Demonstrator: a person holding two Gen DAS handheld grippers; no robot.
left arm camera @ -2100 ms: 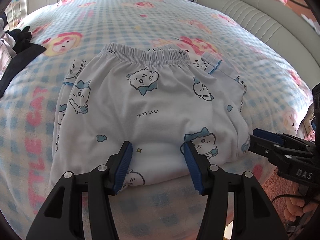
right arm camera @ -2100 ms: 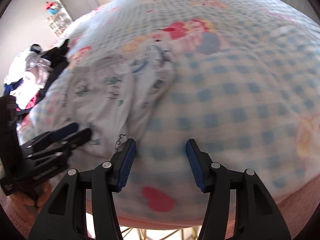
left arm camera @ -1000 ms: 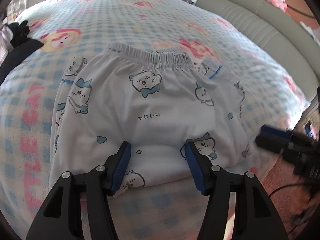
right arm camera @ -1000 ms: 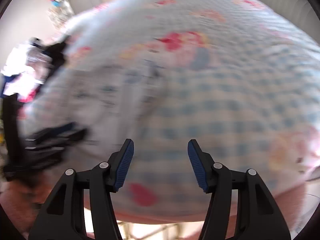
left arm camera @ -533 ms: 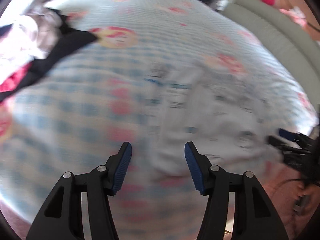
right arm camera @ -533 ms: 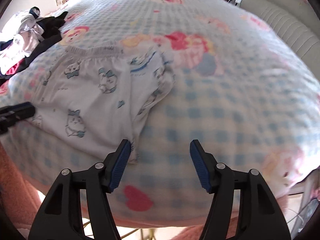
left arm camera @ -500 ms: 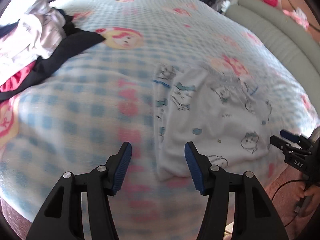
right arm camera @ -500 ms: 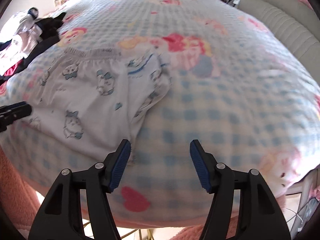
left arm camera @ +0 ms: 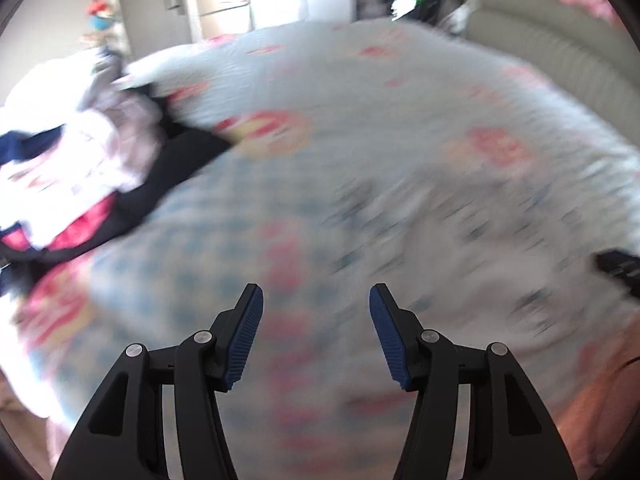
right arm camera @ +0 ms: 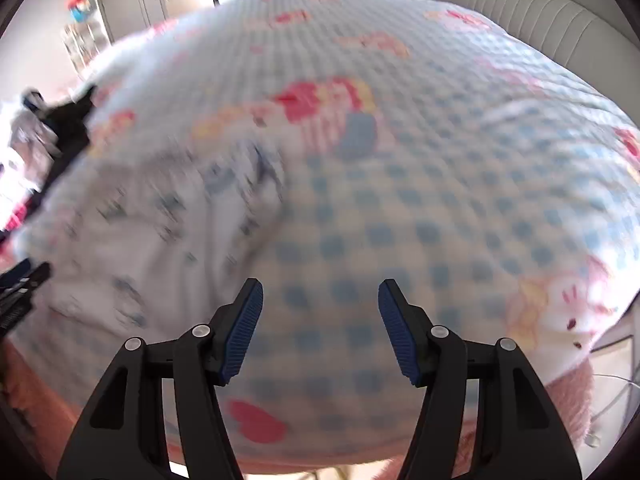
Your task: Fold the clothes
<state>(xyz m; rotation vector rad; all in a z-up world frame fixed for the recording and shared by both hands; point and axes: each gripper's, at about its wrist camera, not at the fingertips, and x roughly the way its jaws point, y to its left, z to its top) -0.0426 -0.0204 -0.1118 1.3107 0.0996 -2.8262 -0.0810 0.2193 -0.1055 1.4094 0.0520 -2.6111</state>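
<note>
— Where are the shorts [right arm camera: 132,248]?
— Flat on the bed [right arm camera: 440,200], beside both gaping, empty gadgets: left hand-held gripper [left arm camera: 316,334], right hand-held gripper [right arm camera: 321,330].
— And that clothes pile [left arm camera: 68,176]?
— Clear from the left view (blurry, though).

Both views are lit by bright daylight from the far end of the room, where the doorway [left arm camera: 224,4] is blown out to white glare. The bedspread [left arm camera: 360,128] and the printed garment [right arm camera: 132,248] are smeared by motion blur, more so in the left wrist view, while each claw is rendered sharp. Straight lines are bent by fisheye distortion, and the corners are cut off by a dark rim
</note>
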